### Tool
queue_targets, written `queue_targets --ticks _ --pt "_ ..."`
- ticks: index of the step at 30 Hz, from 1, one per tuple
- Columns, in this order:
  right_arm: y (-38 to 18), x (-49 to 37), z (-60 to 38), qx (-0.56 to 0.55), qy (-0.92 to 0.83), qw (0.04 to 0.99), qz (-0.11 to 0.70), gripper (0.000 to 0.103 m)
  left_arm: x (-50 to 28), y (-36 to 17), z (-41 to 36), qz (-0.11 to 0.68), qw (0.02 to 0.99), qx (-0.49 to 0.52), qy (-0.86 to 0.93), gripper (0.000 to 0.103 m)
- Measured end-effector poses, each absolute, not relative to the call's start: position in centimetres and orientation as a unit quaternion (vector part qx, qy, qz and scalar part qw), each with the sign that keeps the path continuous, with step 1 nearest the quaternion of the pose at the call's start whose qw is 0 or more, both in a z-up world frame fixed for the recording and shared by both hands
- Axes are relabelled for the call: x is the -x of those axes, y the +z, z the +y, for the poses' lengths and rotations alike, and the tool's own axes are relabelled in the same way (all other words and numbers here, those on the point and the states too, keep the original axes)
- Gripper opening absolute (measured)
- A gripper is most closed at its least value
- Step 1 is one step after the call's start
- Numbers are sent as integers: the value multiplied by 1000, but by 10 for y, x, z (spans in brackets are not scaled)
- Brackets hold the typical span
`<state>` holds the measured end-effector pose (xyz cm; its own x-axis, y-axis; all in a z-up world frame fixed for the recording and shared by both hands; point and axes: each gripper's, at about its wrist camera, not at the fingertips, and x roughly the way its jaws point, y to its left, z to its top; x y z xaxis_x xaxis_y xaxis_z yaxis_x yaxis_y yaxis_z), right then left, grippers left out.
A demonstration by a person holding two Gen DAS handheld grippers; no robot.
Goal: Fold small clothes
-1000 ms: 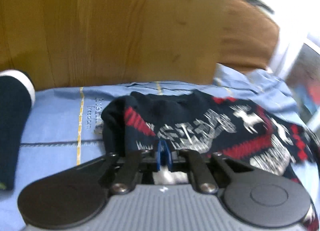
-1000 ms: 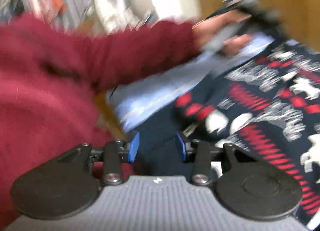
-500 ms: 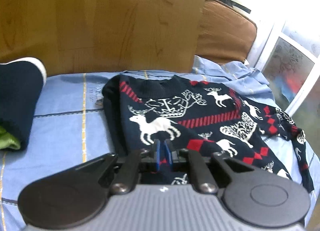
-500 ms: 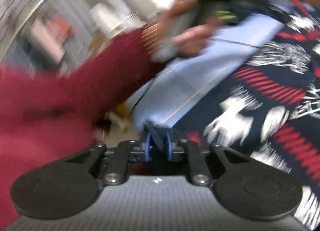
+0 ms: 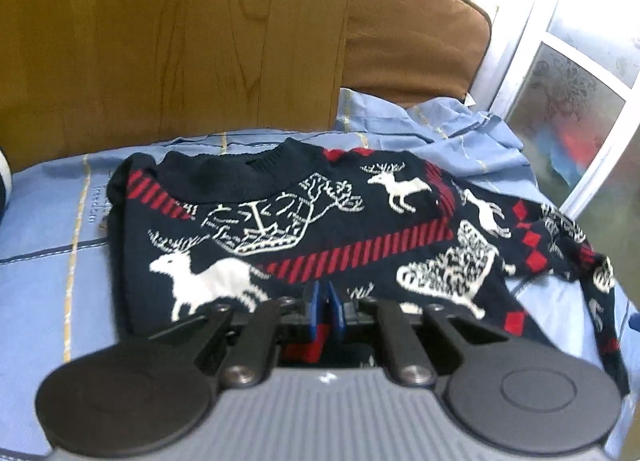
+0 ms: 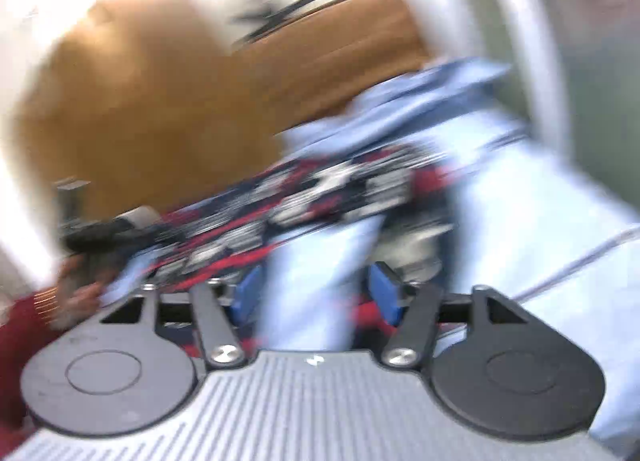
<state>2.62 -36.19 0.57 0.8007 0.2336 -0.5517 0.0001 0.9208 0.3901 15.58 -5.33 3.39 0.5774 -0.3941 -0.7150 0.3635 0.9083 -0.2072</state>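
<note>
Left wrist view: left gripper (image 5: 326, 303) jaws nearly closed, pinching near hem of navy reindeer sweater (image 5: 304, 221), which lies flat on blue sheet (image 5: 48, 229), wooden headboard (image 5: 172, 37) at far side. Right wrist view, blurred: right gripper (image 6: 316, 293) jaws wide apart, holding nothing.

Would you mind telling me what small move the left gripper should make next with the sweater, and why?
Probably lift and carry the pinched hem toward the collar. The left gripper looks shut on the near edge of the sweater, which lies spread flat on the blue sheet, one sleeve trailing right. The right gripper is open and holds nothing.
</note>
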Motion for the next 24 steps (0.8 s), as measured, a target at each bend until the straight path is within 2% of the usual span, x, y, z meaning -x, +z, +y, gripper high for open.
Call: queue_targets --ticks 4,7,9,10,11,14,17,19,21,24 --pt "-9 -45 -384 -184 4 933 309 67 -158 37 -57 404 887 21 -221 8" --pt "-24 -70 -395 -198 -6 933 301 63 -159 33 -57 411 885 17 -220 8" --pt "-25 -81 -407 -197 -9 932 305 46 -163 25 -60 422 881 8 -215 8" --pt "-29 -87 -410 -199 0 929 312 25 -165 20 -62 426 879 3 -213 8" --pt "-31 -89 -411 -204 7 924 324 10 -165 17 -64 424 880 -3 -212 8" --pt "-22 -90 -400 -225 29 919 323 9 -168 17 -66 430 878 -1 -211 8" --pt "13 -86 -381 -269 104 912 291 6 -168 32 -51 421 875 37 -234 12" --pt "40 -89 -354 -283 170 903 276 7 -164 50 -34 391 886 64 -241 32" --pt "60 -99 -317 -288 235 888 271 7 -158 67 -13 360 897 84 -242 37" --pt "78 -122 -245 -282 324 862 271 7 -148 86 24 328 907 115 -238 38"
